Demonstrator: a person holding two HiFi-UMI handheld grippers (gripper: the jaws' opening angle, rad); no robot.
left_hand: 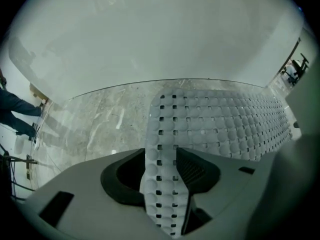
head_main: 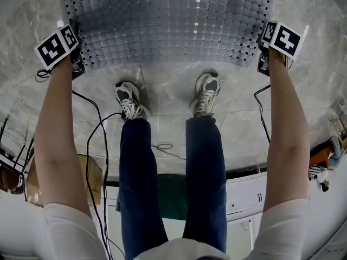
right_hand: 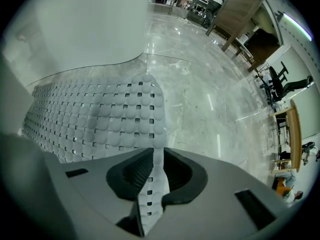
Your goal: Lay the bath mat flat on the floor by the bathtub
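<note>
The grey bath mat [head_main: 168, 20], studded and full of small holes, lies spread on the marble floor [head_main: 168, 80] in front of my shoes. My left gripper [head_main: 77, 64] is at its near left corner and my right gripper [head_main: 264, 63] at its near right corner, both pointing steeply down. In the left gripper view the mat [left_hand: 225, 124] runs up between the left gripper's [left_hand: 160, 156] widely parted jaws, loose. In the right gripper view a thin edge of the mat [right_hand: 100, 119] stands between the right gripper's [right_hand: 156, 156] pads, which close on it. The white bathtub wall [left_hand: 150, 34] rises just beyond the mat.
My shoes [head_main: 127, 99] [head_main: 207, 93] stand just behind the mat's near edge. Black cables [head_main: 100, 129] trail over the floor at the left. In the right gripper view a wooden desk [right_hand: 240, 14] and an office chair [right_hand: 285, 84] stand far off.
</note>
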